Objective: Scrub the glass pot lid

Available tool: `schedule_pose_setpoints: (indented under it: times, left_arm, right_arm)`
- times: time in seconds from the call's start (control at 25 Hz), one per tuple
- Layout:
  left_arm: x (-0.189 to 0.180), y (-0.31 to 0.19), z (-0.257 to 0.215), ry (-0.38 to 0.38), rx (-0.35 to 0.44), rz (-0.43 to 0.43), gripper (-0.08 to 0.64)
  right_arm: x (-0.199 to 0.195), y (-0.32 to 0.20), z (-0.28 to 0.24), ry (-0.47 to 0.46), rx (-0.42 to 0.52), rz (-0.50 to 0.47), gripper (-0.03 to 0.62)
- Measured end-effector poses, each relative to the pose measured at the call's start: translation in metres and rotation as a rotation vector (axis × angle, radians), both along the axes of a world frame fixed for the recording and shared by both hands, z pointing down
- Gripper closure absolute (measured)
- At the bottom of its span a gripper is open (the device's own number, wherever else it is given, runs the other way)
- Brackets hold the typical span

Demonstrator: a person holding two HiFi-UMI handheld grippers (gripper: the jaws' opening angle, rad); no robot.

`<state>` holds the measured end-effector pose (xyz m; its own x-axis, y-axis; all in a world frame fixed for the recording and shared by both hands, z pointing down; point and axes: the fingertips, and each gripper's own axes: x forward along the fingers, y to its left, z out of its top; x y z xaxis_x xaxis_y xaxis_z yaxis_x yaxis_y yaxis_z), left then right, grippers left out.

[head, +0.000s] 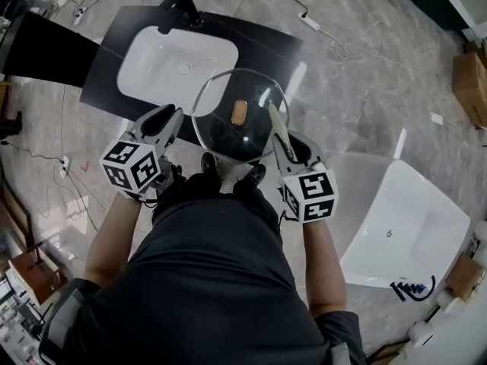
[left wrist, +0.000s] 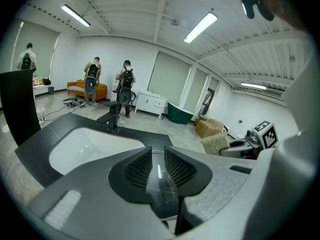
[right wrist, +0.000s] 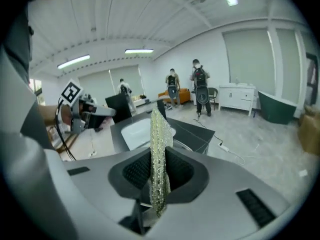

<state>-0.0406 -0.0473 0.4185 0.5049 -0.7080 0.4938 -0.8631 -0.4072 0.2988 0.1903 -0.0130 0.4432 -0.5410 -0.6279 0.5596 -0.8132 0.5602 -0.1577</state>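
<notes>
The round glass pot lid [head: 228, 97], with a brown knob [head: 239, 112] at its middle, is held in the air over the near edge of the black counter. My left gripper [head: 169, 122] is shut on the lid's left rim; in the left gripper view the clear glass edge [left wrist: 161, 186] sits pinched between the jaws of the left gripper [left wrist: 158, 159]. My right gripper [head: 283, 137] is shut on a silvery mesh scrub cloth [head: 277, 128], which lies against the lid's right side. In the right gripper view the cloth [right wrist: 158, 144] stands upright out of the right gripper [right wrist: 159, 171].
A white sink basin [head: 179, 63] is set in the black counter [head: 266, 44], with a black faucet [head: 179, 10] at its far edge. Another white basin [head: 407, 226] stands on the floor at the right. Cables and cardboard boxes [head: 469, 82] lie around. Several people [left wrist: 125, 84] stand far off.
</notes>
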Motion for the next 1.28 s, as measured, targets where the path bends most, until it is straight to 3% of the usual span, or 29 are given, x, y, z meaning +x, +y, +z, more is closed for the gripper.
schedule_pose_setpoints:
  times: [0.16, 0.36, 0.52, 0.72, 0.88, 1.04, 1.28]
  left_arm:
    - [-0.008, -0.004, -0.03, 0.041, 0.058, -0.009, 0.482]
    - [-0.007, -0.021, -0.076, 0.105, 0.16, 0.066, 0.482]
    - [-0.014, -0.039, -0.103, 0.158, 0.232, 0.154, 0.482]
    - [-0.022, -0.036, -0.099, 0.191, 0.227, 0.259, 0.482]
    - [-0.034, -0.04, -0.087, 0.186, 0.216, 0.293, 0.482]
    - [-0.044, -0.036, -0.087, 0.191, 0.223, 0.321, 0.482]
    - [-0.036, -0.011, -0.101, 0.143, 0.315, 0.398, 0.482]
  right_arm:
    - [-0.002, -0.004, -0.025, -0.125, 0.076, 0.063, 0.531]
    - [-0.019, -0.016, -0.079, -0.216, 0.205, 0.192, 0.531]
    - [-0.037, -0.024, -0.108, -0.188, 0.297, 0.298, 0.53]
    - [-0.049, -0.007, -0.108, -0.117, 0.304, 0.386, 0.53]
    - [-0.062, 0.0, -0.108, -0.089, 0.307, 0.421, 0.53]
    - [-0.079, 0.004, -0.114, -0.085, 0.339, 0.425, 0.531]
    - [-0.101, 0.013, -0.123, -0.1, 0.389, 0.345, 0.531]
